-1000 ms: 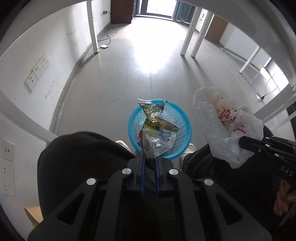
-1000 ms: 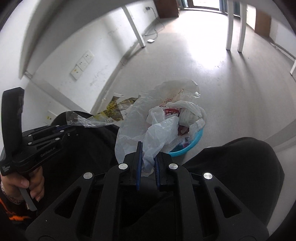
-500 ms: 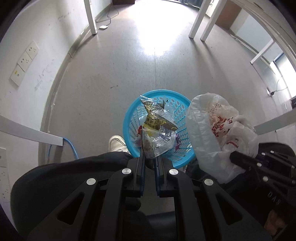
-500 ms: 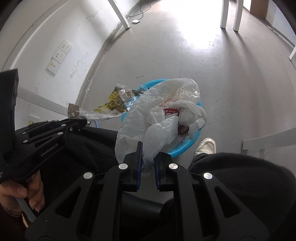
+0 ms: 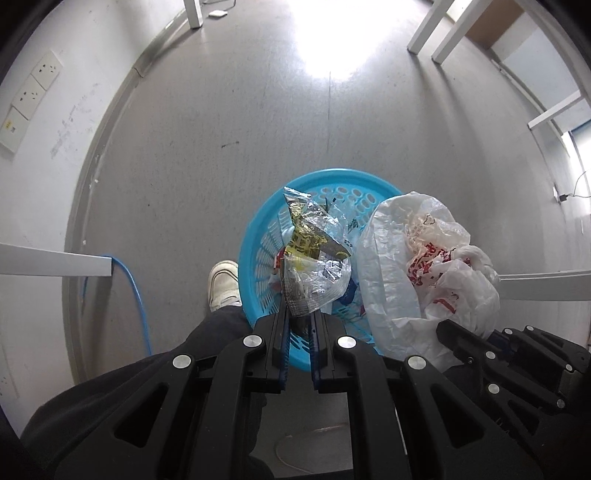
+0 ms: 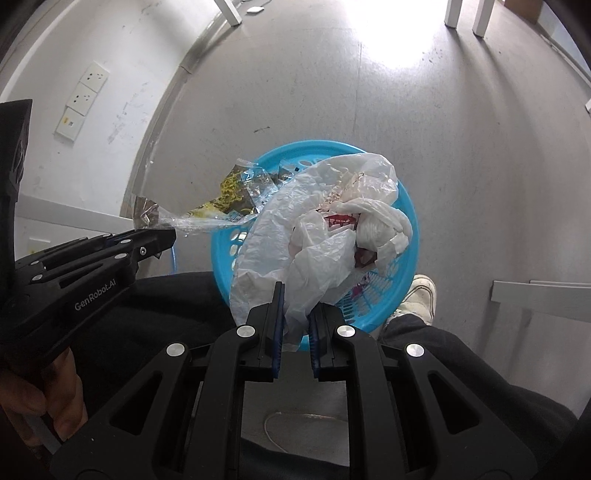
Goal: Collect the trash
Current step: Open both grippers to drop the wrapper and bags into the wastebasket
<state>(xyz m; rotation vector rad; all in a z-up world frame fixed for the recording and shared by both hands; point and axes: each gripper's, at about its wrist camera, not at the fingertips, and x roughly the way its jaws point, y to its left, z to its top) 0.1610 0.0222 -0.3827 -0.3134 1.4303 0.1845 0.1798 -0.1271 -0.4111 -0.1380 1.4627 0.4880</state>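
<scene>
A blue plastic basket (image 5: 258, 258) stands on the floor below both grippers, with some trash in it; it also shows in the right wrist view (image 6: 410, 236). My left gripper (image 5: 298, 314) is shut on a clear and yellow snack wrapper (image 5: 314, 262) held over the basket. The wrapper also shows in the right wrist view (image 6: 229, 199). My right gripper (image 6: 296, 314) is shut on a crumpled white plastic bag with red print (image 6: 325, 236), held over the basket. The bag also shows in the left wrist view (image 5: 417, 273).
The person's dark trousers (image 5: 129, 384) and white shoes (image 5: 223, 284) flank the basket. A blue cable (image 5: 136, 306) runs down the floor at left. White table legs (image 5: 428, 33) stand farther off. Wall sockets (image 5: 33, 88) are on the left wall.
Both grippers have tilted down and moved over the basket, each still holding its trash. The basket now sits right under the wrapper and the bag.
</scene>
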